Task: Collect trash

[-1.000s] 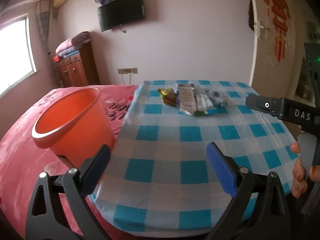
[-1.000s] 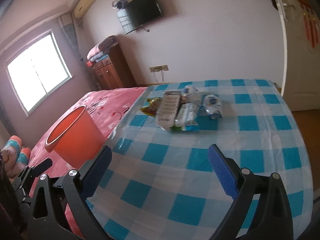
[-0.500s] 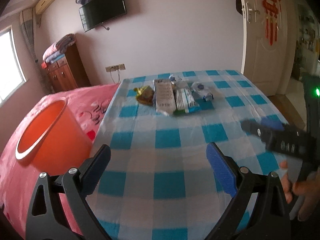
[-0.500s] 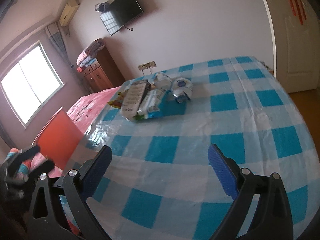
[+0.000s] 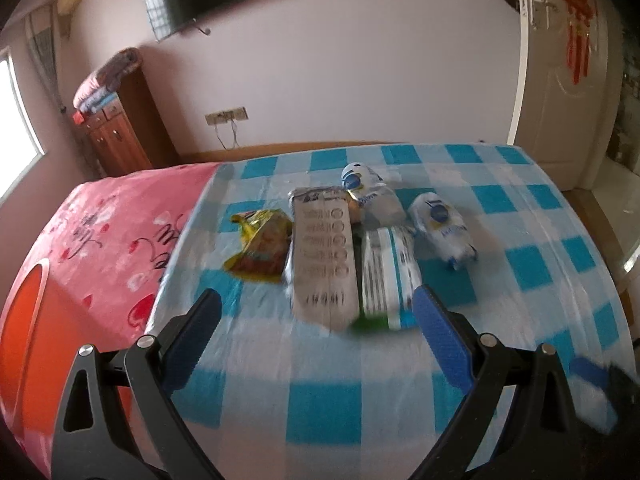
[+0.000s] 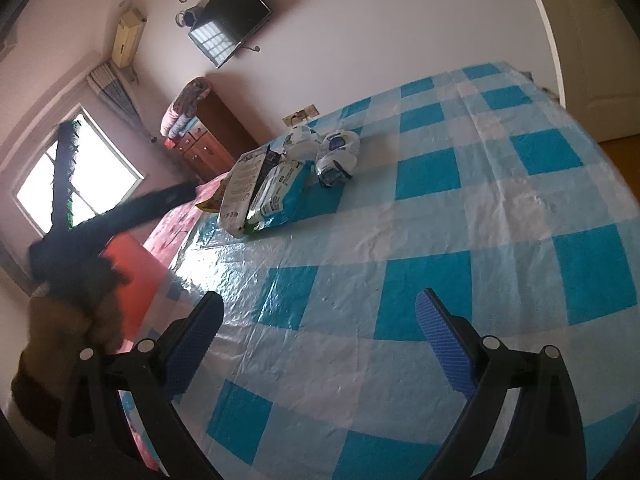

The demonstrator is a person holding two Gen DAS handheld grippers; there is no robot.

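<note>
Five pieces of trash, among them a grey wrapper [image 5: 323, 256] and a yellow packet [image 5: 260, 246], are lying together on the checked table [image 5: 288, 400]. Both hand-held grippers, left [image 5: 316, 334] and right [image 6: 320, 334], are hovering with fingers apart, holding nothing. I judge the approach is underway; next is closing on one wrapper. Only the left view is showing the orange bucket [image 5: 24, 344] clearly.

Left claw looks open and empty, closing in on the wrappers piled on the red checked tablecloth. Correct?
Not quite: the left wrist view shows the tablecloth is blue and white checked, not red. The left claw is open and empty, near the wrappers.
</note>
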